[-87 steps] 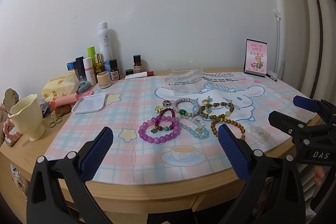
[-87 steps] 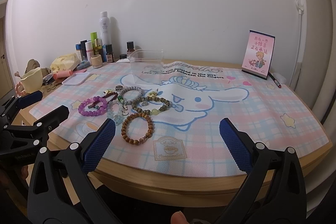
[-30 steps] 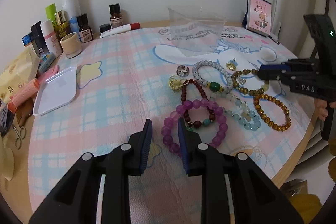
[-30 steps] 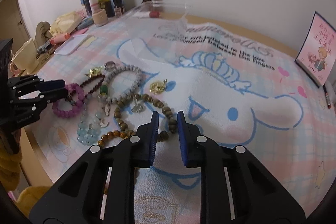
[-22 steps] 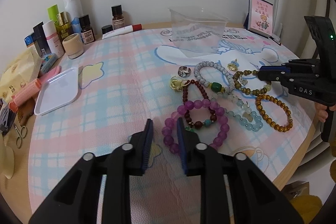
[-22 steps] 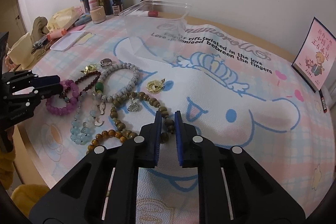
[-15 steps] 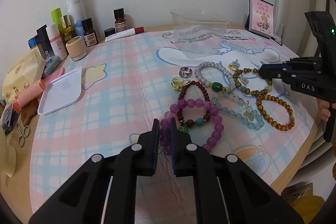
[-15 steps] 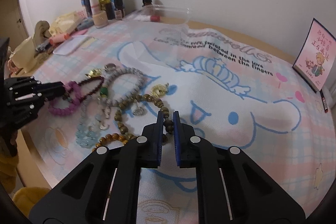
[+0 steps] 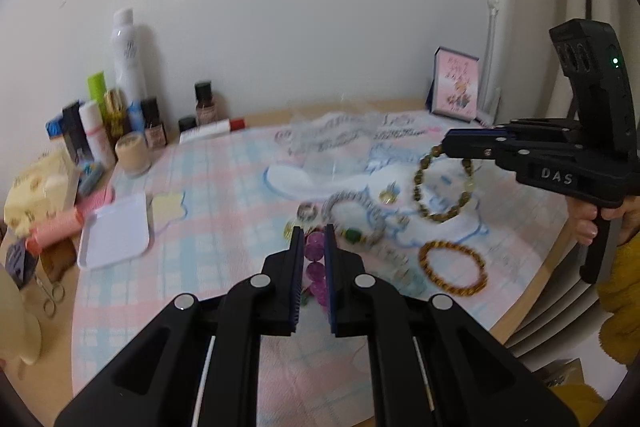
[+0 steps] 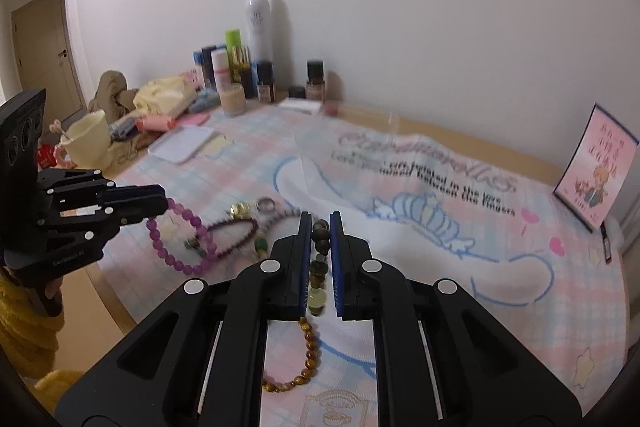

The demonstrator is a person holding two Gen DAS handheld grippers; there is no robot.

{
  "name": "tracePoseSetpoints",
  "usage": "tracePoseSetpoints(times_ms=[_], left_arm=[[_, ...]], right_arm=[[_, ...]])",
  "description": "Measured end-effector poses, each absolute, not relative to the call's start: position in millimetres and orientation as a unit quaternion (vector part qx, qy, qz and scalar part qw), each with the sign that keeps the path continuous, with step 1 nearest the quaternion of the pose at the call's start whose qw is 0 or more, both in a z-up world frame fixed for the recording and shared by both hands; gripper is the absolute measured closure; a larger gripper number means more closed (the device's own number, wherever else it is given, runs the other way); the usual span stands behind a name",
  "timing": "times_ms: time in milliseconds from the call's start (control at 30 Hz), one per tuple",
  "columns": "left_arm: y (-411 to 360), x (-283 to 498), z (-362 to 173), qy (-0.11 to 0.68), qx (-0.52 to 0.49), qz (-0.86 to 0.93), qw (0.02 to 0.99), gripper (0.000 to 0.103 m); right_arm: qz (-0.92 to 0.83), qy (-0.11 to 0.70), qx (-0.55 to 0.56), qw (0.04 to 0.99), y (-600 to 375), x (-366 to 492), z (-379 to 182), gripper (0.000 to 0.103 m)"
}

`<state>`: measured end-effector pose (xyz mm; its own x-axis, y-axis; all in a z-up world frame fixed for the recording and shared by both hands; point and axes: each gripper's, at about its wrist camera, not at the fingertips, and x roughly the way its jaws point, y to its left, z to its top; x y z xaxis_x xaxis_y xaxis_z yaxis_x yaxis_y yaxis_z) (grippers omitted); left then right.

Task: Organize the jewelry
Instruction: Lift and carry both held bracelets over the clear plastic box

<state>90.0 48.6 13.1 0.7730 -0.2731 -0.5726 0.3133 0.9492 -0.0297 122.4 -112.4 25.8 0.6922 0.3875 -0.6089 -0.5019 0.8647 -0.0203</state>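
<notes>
left tool (image 9: 311,247): clamped on purple bracelet (image 10: 180,239), which hangs above the mat (image 10: 500,267) | right tool (image 10: 320,239): clamped on olive bracelet (image 9: 442,187), lifted clear of the mat | amber bracelet (image 9: 452,269), grey bracelet (image 9: 352,213), ring (image 9: 306,213): lying on the mat, on the table (image 9: 52,379)
</notes>
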Motion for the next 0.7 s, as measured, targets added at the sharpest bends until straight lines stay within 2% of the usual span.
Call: tracePoseSetpoints(times_ms=[400, 700], left_arm=[[42.8, 110.5, 67.2, 0.239, 0.03, -0.181, 0.954, 0.093], [39.1, 166.7, 97.1, 0.239, 0.009, -0.214, 0.947, 0.093]], right_arm=[[0.239, 0.256, -0.098, 0.931, -105.6, 137.7, 73.9, 0.094], [0.226, 0.246, -0.09, 0.938, -100.4, 174.6, 94.8, 0.094]])
